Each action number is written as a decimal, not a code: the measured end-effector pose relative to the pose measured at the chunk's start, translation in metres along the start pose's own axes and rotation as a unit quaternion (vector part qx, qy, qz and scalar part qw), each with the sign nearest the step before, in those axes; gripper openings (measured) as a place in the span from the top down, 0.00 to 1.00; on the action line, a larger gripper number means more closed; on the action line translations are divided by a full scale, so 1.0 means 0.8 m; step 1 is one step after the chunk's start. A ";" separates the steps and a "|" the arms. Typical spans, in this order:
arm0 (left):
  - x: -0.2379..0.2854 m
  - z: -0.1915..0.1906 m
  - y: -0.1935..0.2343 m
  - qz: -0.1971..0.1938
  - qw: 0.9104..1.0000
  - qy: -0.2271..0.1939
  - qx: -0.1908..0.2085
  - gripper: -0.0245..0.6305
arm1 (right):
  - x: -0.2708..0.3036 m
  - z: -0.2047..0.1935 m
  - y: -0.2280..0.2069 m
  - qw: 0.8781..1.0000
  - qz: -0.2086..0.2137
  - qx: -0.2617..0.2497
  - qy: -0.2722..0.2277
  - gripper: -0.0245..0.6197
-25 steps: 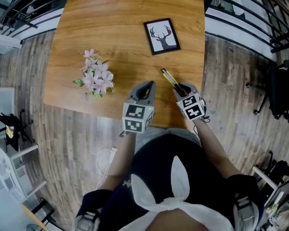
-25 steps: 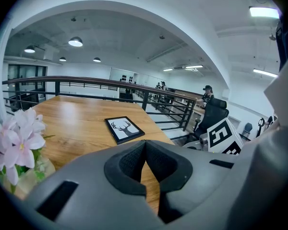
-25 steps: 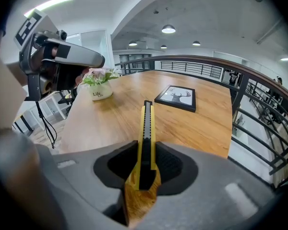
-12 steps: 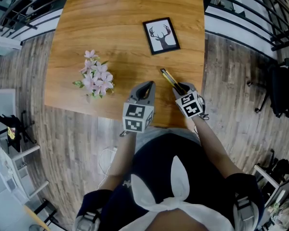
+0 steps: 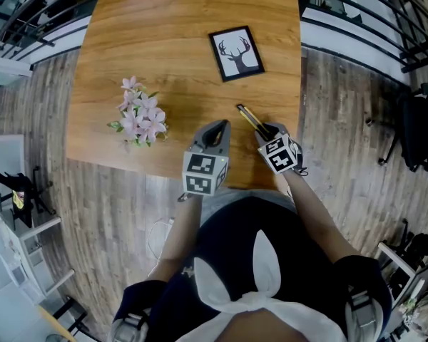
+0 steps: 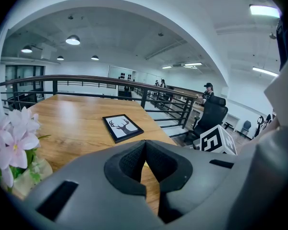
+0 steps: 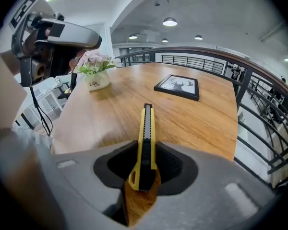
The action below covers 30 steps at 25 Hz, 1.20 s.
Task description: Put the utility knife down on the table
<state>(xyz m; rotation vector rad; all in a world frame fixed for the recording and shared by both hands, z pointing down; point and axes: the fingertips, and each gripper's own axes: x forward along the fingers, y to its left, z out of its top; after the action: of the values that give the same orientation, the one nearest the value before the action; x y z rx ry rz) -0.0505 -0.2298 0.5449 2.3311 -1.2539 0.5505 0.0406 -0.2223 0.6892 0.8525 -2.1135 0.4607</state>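
Note:
A yellow and black utility knife (image 7: 146, 133) sticks forward out of my right gripper (image 7: 145, 164), whose pads are shut on its rear half. In the head view the knife (image 5: 248, 117) points up-left over the wooden table (image 5: 171, 34) near its front right corner, and the right gripper (image 5: 267, 130) tilts down toward the wood. Whether the tip touches the table I cannot tell. My left gripper (image 5: 215, 130) hangs just left of it over the front edge, with its jaws (image 6: 145, 143) shut and nothing between them.
A framed deer picture (image 5: 236, 53) lies flat further back on the table, ahead of the knife. A small pot of pink flowers (image 5: 141, 112) stands at the left. The table's right edge (image 5: 300, 84) is close to the right gripper, with a black railing beyond.
My right gripper has sunk a little toward the table with the knife still in it. The left gripper has stayed where it was.

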 end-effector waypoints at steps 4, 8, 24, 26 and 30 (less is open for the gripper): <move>0.001 -0.001 0.000 0.000 1.000 0.000 0.000 0.94 | 0.002 0.000 0.000 1.000 0.006 0.003 0.001 0.78; 0.001 -0.007 0.000 0.001 1.000 0.004 0.000 0.94 | 0.003 0.000 0.001 1.000 0.004 -0.001 -0.001 0.78; -0.009 0.000 0.000 0.002 1.000 -0.005 0.001 0.94 | -0.004 0.009 0.003 1.000 0.007 0.003 -0.002 0.67; -0.011 0.000 0.000 0.003 1.000 -0.004 -0.001 0.94 | -0.011 0.019 0.001 1.000 0.002 0.004 -0.016 0.67; -0.013 0.003 0.002 0.005 1.000 -0.008 -0.005 0.94 | -0.031 0.045 -0.004 0.999 -0.007 0.007 -0.051 0.67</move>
<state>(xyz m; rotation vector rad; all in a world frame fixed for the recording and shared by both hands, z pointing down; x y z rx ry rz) -0.0569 -0.2252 0.5375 2.3268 -1.2740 0.5298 0.0347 -0.2343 0.6474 0.9147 -2.1992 0.4329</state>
